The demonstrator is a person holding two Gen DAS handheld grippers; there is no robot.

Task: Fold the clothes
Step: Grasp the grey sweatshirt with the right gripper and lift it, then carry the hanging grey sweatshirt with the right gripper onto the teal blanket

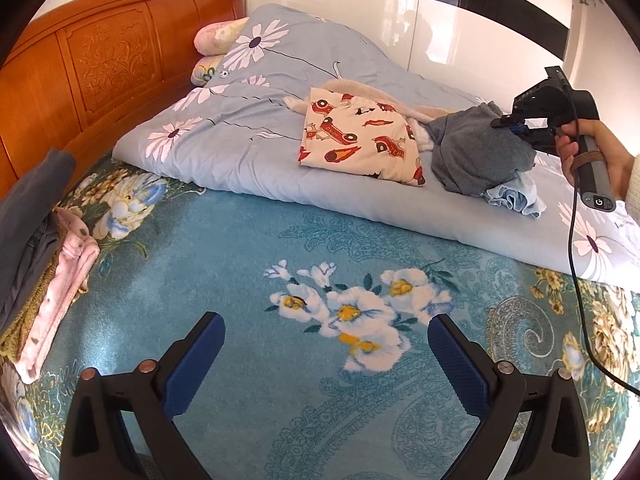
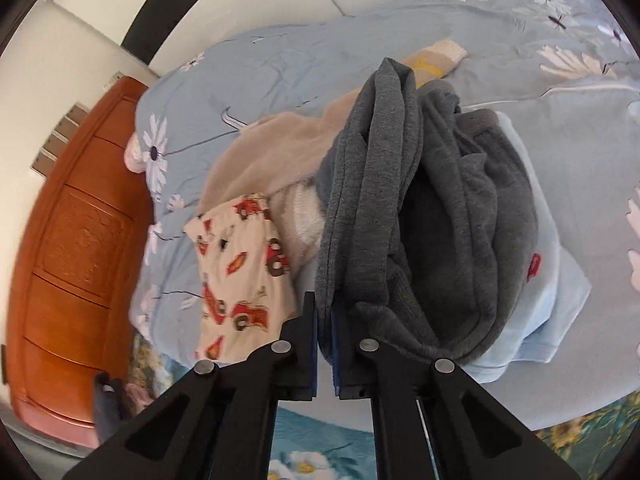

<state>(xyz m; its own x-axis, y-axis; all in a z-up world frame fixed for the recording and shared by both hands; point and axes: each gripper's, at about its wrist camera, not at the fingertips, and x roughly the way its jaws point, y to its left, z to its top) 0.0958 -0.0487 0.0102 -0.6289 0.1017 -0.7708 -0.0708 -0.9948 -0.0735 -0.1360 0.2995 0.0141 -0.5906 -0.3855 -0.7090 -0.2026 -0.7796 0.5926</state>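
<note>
Floral bed [image 1: 248, 360], right gripper [image 2: 325, 312] fingers clamping grey garment [image 2: 440, 208], left gripper [image 1: 326, 332] fingers wide, empty

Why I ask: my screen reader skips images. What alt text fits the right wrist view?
The right gripper has its jaws shut on a fold of a dark grey garment heaped on a pale blue daisy-print quilt. A cream cloth with red cars lies to its left, a light blue garment beneath it.
</note>
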